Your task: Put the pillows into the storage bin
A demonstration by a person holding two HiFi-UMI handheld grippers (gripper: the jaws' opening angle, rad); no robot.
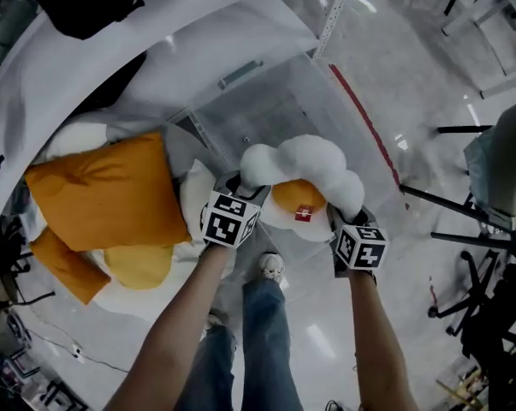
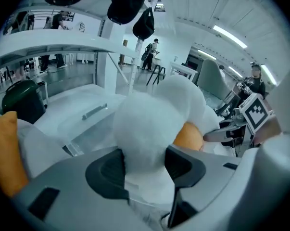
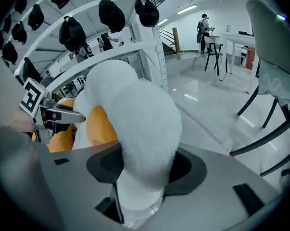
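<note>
white pillow (image 1: 305,165), shoe (image 1: 271,268) only overhead

Surroundings: open hall, fittings and furniture.

A curved white rack (image 3: 130,43) carries black caps (image 3: 111,14) hung in rows along its upper bars, and a perforated white upright (image 1: 333,11) stands at its end. The pale floor (image 1: 412,75) is glossy; ceiling light strips (image 2: 230,35) run overhead. Black stand legs (image 1: 463,202) and a grey-green chair back (image 1: 497,161) occupy the right side of the head view, with dark cables (image 1: 9,268) at its left edge. One person (image 3: 204,25) stands well off beside a white table (image 3: 238,35) and a black chair (image 3: 216,49). A dark green container (image 2: 20,100) sits at the far left of the left gripper view.
</note>
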